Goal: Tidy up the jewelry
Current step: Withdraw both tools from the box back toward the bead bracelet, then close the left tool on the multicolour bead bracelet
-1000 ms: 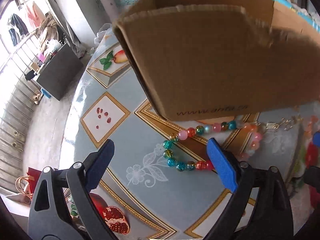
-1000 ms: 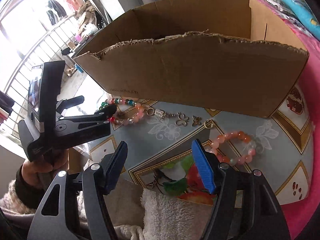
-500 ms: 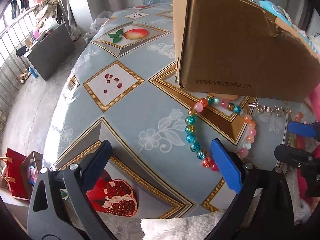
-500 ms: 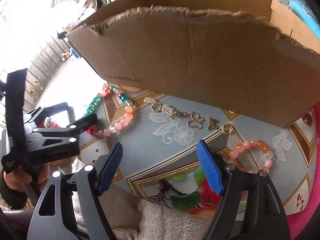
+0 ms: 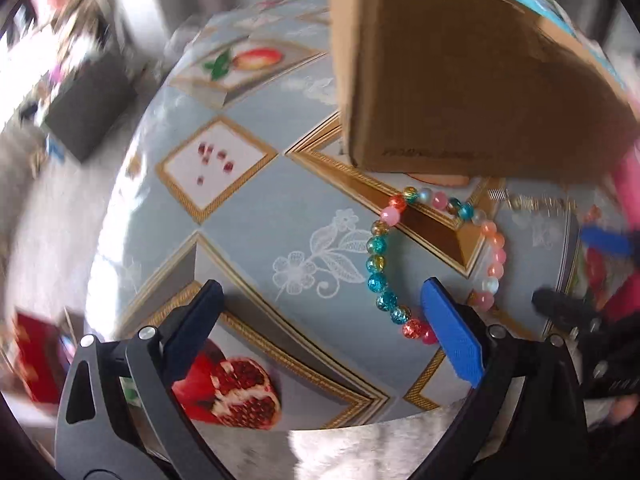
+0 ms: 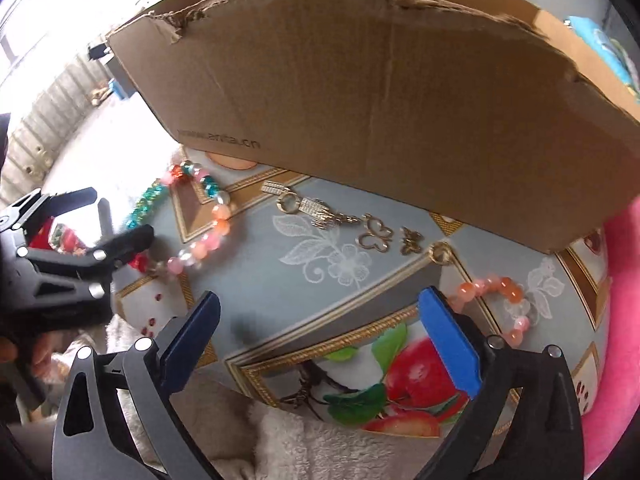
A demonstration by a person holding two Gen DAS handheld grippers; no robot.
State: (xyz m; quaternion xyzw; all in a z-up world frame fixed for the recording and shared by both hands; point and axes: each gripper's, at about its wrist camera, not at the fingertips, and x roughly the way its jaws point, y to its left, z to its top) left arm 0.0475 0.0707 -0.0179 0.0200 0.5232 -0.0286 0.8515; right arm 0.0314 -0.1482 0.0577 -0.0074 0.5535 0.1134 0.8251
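Note:
A multicoloured bead bracelet (image 5: 432, 256) lies on the patterned table in front of a cardboard box (image 5: 472, 80). My left gripper (image 5: 320, 320) is open and empty, its right finger just beside the bracelet's near end. In the right wrist view the same bracelet (image 6: 200, 216) lies left, a gold chain with butterfly charms (image 6: 340, 224) in the middle, and an orange bead bracelet (image 6: 500, 300) at right. My right gripper (image 6: 320, 324) is open and empty, low over the table's near edge. The box (image 6: 380, 100) stands behind the jewelry.
The left gripper's body (image 6: 68, 264) shows at the left of the right wrist view. A pink cloth (image 6: 616, 340) lies at the right. A white fluffy cloth (image 6: 320, 440) hangs at the table's near edge. The floor drops away to the left (image 5: 40, 200).
Both grippers have moved closer and lower towards the table. The left view has swung so the bead bracelet sits by its right finger. Both stay open.

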